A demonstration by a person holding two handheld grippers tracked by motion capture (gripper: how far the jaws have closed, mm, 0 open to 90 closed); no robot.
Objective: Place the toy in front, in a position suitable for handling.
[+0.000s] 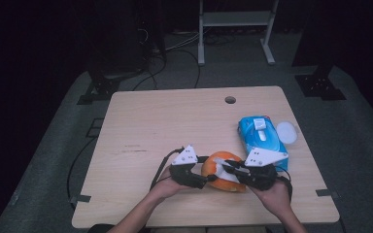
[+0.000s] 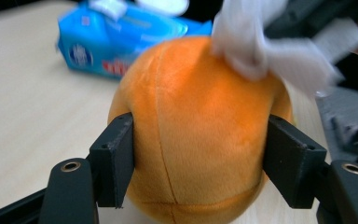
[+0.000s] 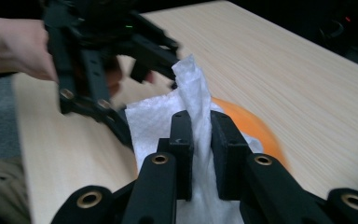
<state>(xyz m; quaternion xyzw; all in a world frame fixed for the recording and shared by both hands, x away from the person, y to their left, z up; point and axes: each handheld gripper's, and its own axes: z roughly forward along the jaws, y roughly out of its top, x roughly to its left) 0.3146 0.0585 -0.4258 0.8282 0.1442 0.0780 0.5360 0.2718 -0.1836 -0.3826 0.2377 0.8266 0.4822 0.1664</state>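
The left gripper (image 2: 198,154) clamps the round orange plush ball (image 2: 200,135) at the wooden table's (image 1: 175,121) near edge; the right gripper (image 3: 200,140), jaws pinching a white wipe (image 3: 191,93), hovers directly above the ball's top.

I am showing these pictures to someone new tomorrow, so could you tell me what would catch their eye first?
The bright orange plush ball at the near middle of the table, squeezed between the left gripper pads. Next, the white wipe that the right gripper pinches and lays on top of the ball. Behind them, a blue wipes pack lies toward the table's right edge.
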